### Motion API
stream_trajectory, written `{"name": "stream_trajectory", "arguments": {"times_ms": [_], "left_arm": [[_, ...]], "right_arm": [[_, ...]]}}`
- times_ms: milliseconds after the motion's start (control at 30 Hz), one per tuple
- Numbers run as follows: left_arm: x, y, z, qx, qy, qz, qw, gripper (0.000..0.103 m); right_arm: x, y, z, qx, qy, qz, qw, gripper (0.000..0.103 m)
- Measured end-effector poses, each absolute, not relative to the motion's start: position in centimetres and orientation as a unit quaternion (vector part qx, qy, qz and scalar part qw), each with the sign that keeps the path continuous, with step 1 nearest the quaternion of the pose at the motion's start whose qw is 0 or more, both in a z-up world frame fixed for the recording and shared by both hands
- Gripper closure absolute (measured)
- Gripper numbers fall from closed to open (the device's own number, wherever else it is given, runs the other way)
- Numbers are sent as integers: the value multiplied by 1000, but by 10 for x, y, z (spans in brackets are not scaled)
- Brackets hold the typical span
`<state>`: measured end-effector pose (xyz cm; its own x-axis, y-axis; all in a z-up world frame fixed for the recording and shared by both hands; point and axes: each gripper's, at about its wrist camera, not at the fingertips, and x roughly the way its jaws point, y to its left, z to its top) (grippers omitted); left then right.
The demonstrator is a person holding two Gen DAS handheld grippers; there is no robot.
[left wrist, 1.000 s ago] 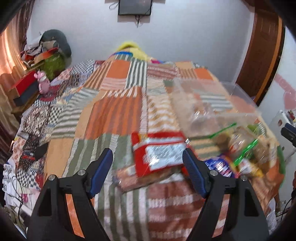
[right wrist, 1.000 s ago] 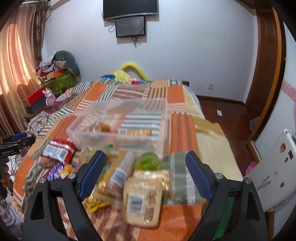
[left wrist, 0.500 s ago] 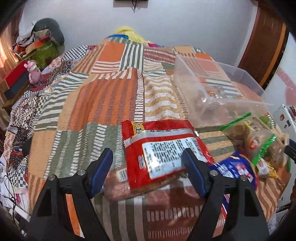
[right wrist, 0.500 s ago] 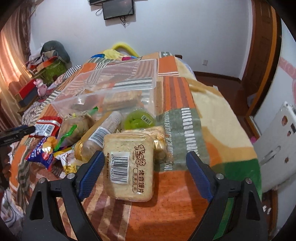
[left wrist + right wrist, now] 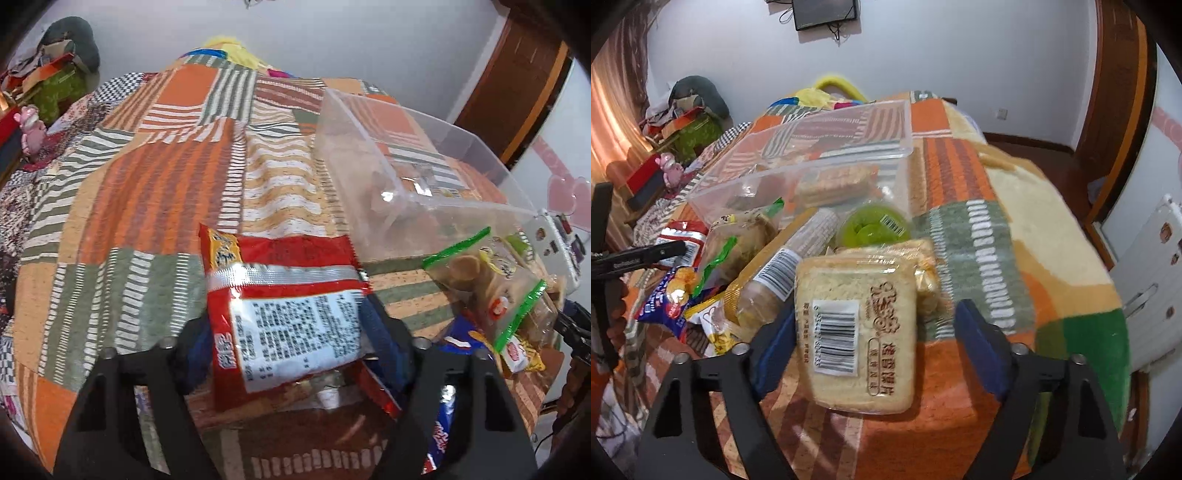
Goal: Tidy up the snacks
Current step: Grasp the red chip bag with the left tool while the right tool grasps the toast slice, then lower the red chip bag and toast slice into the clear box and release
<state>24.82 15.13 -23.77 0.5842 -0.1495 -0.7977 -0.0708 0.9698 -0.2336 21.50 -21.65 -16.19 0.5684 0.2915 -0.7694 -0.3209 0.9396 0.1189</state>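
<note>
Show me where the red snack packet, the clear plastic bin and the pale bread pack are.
red snack packet (image 5: pixel 291 325), left wrist view, on its white label.
clear plastic bin (image 5: pixel 798 168), right wrist view, on its front rim.
pale bread pack (image 5: pixel 882 332), right wrist view, on its printed front.

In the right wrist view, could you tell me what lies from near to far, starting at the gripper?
Right gripper → toast-slice packet → green round tub → clear plastic bin → yellow headboard → wall screen.

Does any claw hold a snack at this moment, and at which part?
No hold can be confirmed. The left claw stands open around the lower half of the red packet; the right claw stands open around the toast pack.
</note>
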Motion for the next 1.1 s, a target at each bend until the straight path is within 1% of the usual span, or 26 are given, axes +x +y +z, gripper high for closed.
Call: {"name": "stream_trajectory", "arguments": {"times_ms": [67, 100, 133, 200, 267, 433, 600, 633, 667, 1100], "left_arm": [[244, 147, -234, -105, 448, -22, 888, 41], [242, 145, -232, -100, 445, -22, 890, 47], [239, 144, -230, -95, 442, -21, 892, 53], [232, 144, -221, -94, 435, -21, 895, 62], [227, 146, -216, -103, 432, -25, 895, 70], [216, 148, -203, -111, 432, -25, 895, 79], [204, 142, -184, -94, 418, -21, 903, 84], [202, 139, -181, -90, 416, -21, 905, 88], [200, 137, -177, -86, 415, -23, 906, 90], [189, 122, -126, -49, 377, -9, 925, 93]], "right_arm": [[213, -219, -161, -10, 432, 179, 884, 35], [212, -220, -160, -10, 432, 181, 883, 37], [211, -219, -159, -13, 430, 183, 884, 41], [209, -217, -159, -20, 428, 186, 884, 50], [207, -215, -158, -27, 425, 185, 886, 50], [208, -214, -157, -24, 422, 189, 886, 51], [206, -217, -152, -23, 416, 191, 889, 51], [206, -217, -151, -22, 414, 190, 890, 51], [205, -217, -150, -21, 412, 189, 891, 51], [210, -216, -120, -14, 366, 203, 908, 51]]}}
